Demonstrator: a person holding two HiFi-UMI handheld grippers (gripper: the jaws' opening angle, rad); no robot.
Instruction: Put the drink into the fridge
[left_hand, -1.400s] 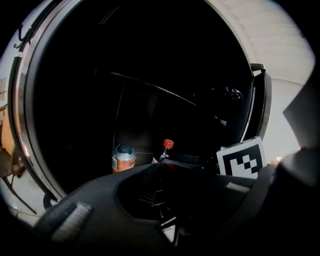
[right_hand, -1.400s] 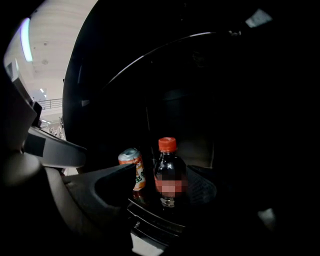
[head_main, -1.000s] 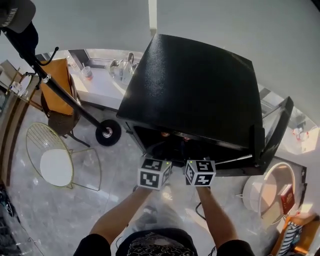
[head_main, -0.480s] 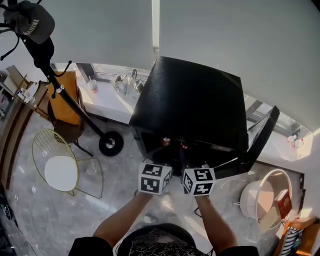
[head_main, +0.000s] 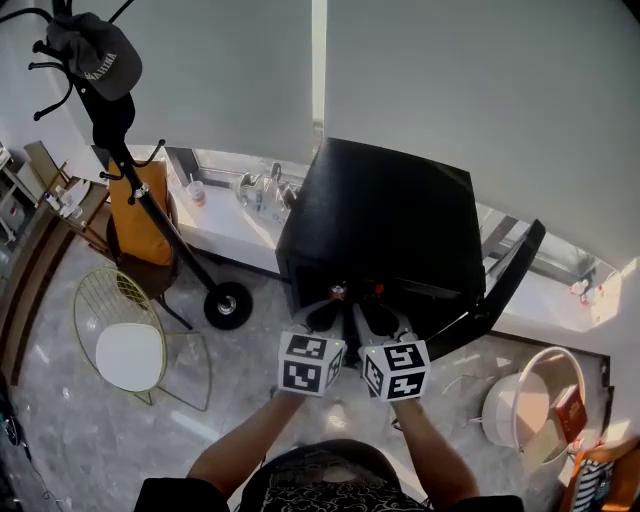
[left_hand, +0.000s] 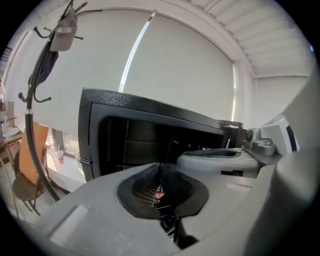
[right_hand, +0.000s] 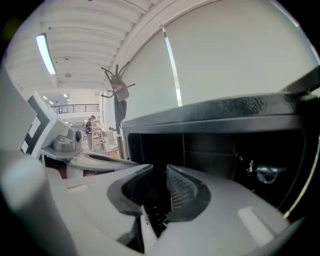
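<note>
Neither gripper carries a drink. The left gripper (left_hand: 160, 172) has its ribbed pads pressed together on nothing. The right gripper (right_hand: 160, 172) has just been closing to a narrow slot, also bare. Both point side by side into the open front of the black box-shaped fridge (head_main: 385, 215), close to its front edge. I cannot tell where the drink sits; a glinting rounded thing (right_hand: 265, 173) deep at the cavity's right may be it. The black fridge door (head_main: 505, 285) stands swung out past the right edge, so the right hand looks nearer for shutting it. Both grippers would have to back out of its swing first
</note>
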